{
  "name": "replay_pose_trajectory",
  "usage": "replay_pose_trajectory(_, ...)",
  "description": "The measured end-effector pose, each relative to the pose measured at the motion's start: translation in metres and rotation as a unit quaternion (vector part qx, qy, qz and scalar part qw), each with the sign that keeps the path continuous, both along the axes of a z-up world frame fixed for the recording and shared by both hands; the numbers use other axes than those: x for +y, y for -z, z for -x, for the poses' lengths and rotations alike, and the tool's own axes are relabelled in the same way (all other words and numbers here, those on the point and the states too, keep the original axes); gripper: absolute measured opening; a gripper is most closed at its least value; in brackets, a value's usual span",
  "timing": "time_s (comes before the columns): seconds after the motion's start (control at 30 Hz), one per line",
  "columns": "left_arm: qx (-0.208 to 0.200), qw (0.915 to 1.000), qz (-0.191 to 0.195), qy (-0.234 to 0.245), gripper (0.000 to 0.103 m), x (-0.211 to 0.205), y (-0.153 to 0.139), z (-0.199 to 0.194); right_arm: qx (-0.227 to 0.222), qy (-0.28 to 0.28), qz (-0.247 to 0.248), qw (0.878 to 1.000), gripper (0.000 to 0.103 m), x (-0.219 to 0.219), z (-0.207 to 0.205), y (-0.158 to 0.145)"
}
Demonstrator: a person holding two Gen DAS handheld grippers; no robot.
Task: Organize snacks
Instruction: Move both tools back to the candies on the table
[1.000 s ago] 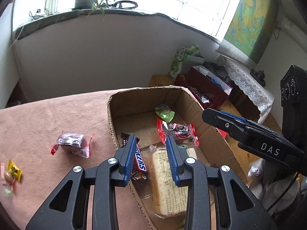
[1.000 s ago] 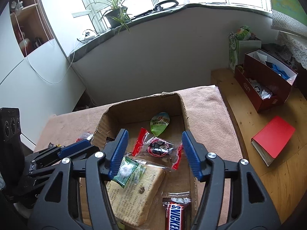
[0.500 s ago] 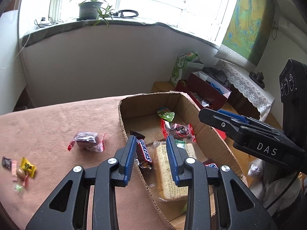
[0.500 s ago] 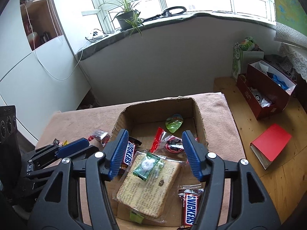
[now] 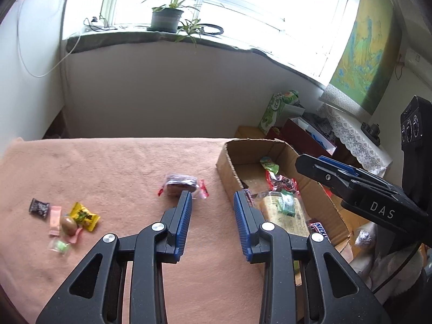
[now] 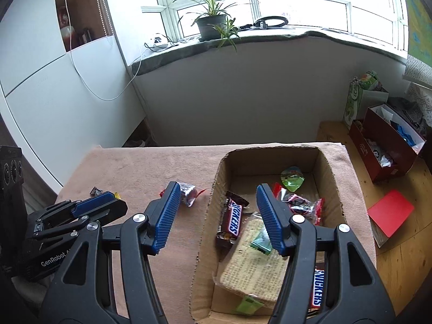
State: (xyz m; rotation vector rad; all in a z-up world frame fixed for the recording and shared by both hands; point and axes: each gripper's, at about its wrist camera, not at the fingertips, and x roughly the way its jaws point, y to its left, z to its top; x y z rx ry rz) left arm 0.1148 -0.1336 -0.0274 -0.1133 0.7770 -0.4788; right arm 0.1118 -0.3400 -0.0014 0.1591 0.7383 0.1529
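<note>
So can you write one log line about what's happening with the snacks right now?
left tongs: open, empty | right tongs: open, empty | cardboard box: two Snickers, cracker pack inside | brown cake packet: on cloth

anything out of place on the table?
Yes. A wrapped dark snack lies alone on the cloth just outside the box, and a cluster of small candies sits farther left. Everything else is in the box.

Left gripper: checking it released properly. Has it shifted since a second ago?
Yes. The left gripper was over the cardboard box holding a Snickers bar; now it has moved left over the cloth, open and empty.
</note>
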Motion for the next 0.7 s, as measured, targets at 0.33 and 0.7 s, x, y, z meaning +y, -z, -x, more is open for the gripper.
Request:
replay_pose_trajectory(0.33,0.014,0.9965,0.0,-0.082,0.031,0.098,0.012,-0.009,0.016,-0.06,-0.004,0.998,0.062,0.061,-0.012,0.008)
replay_pose_trajectory(0.7,0.023,0.9842,-0.039,-0.171,0.031,0.205,0.025,-0.033,0.044,-0.113,-0.008,0.993,0.065,0.118,-0.035,0.026)
